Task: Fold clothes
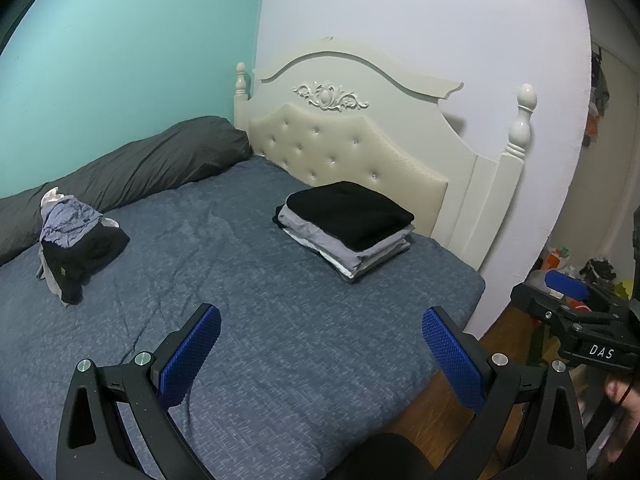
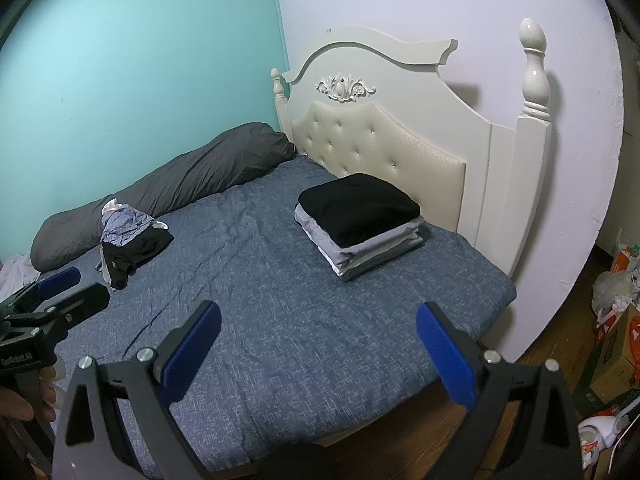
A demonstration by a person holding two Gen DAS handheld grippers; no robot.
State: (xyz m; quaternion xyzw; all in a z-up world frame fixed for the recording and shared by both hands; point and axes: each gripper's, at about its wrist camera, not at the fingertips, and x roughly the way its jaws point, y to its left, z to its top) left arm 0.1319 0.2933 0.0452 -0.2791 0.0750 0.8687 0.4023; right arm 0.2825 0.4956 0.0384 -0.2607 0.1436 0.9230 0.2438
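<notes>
Both the left gripper (image 1: pixel 322 354) and the right gripper (image 2: pixel 318 354) are held spread wide and empty above the blue-grey quilted bed (image 1: pixel 248 300). A neat folded stack of black, grey and white clothes (image 1: pixel 348 228) is set near the cream tufted headboard (image 1: pixel 344 148); a crumpled pile of lilac and black garments (image 1: pixel 74 240) is left beside the dark grey bolster pillow (image 1: pixel 132 168).

Bedroom edges lost to lens rim

Floor clutter (image 2: pixel 612 320) by the wall is too blurred to identify; a white cloth (image 2: pixel 14 274) is cut off at the frame's left edge.
</notes>
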